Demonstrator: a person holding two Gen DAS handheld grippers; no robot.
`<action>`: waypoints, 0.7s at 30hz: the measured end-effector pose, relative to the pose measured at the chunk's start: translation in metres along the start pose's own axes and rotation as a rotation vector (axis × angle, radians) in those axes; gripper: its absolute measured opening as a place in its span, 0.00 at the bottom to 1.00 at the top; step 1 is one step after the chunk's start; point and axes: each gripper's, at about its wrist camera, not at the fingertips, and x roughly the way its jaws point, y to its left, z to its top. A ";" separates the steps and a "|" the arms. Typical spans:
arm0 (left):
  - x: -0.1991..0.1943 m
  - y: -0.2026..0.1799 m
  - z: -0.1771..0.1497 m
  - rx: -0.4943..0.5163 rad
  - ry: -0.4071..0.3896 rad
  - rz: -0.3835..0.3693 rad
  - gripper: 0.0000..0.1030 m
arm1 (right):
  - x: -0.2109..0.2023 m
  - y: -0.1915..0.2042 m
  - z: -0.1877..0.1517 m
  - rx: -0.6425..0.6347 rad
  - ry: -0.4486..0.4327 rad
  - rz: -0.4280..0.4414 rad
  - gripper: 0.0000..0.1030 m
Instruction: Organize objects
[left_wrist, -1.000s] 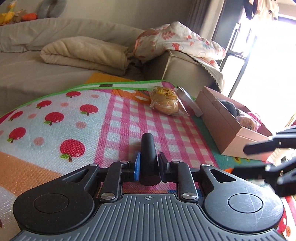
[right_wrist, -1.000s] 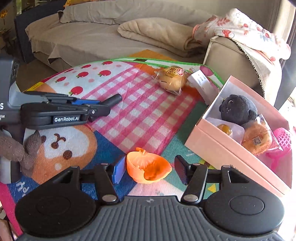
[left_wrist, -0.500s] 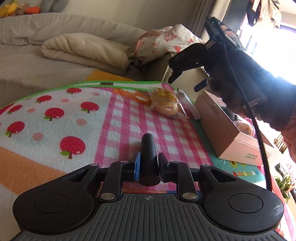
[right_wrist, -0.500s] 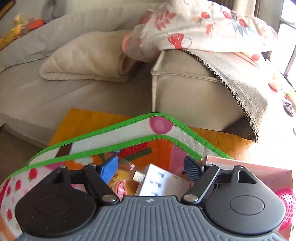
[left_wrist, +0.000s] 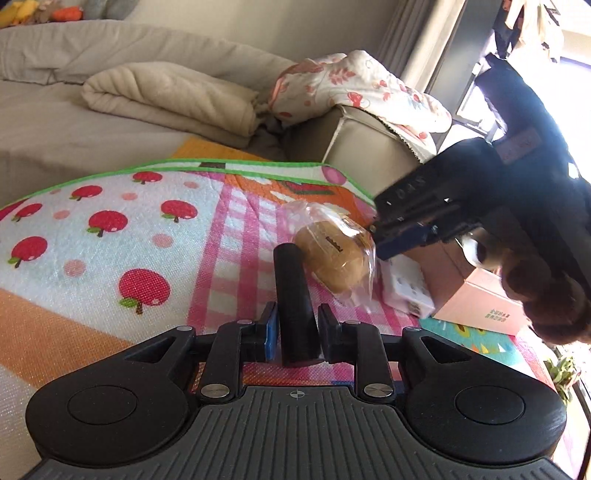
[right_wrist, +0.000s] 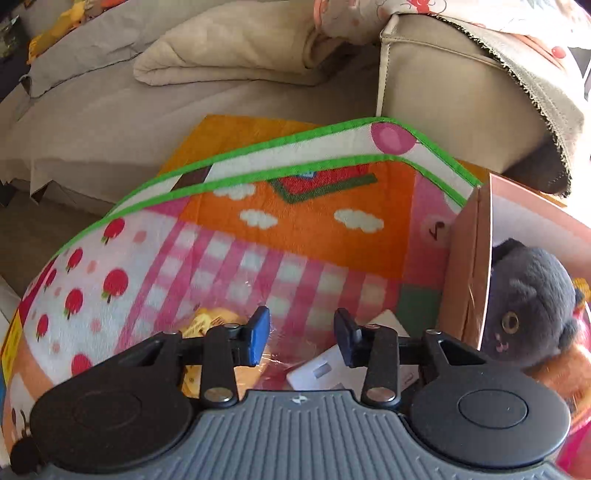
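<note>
The wrapped bun (left_wrist: 334, 264), probably light, soft and slippery in its film, lies on the play mat (left_wrist: 110, 236) beside the pink box (right_wrist: 469, 280). The right gripper (left_wrist: 400, 242) has just been closing on its wrapper edge. The left gripper (left_wrist: 295, 330) is clenched on a black cylinder (left_wrist: 293, 295). Only the right wrist view shows the plush cat (right_wrist: 528, 314) in the box.

left wrist: low over play mat (left_wrist: 110, 236), facing sofa | right wrist: close, steeply down | shared: bagged bun (left_wrist: 334, 260), mat's far edge
</note>
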 end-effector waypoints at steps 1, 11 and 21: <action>0.000 0.000 0.000 -0.001 0.000 0.000 0.25 | -0.005 -0.003 -0.009 0.005 0.003 0.015 0.36; -0.001 -0.005 0.000 0.031 0.015 0.008 0.23 | -0.060 0.023 -0.129 -0.271 -0.176 -0.084 0.63; -0.018 -0.053 -0.028 0.240 0.100 -0.052 0.25 | -0.080 0.001 -0.192 -0.318 -0.275 -0.240 0.65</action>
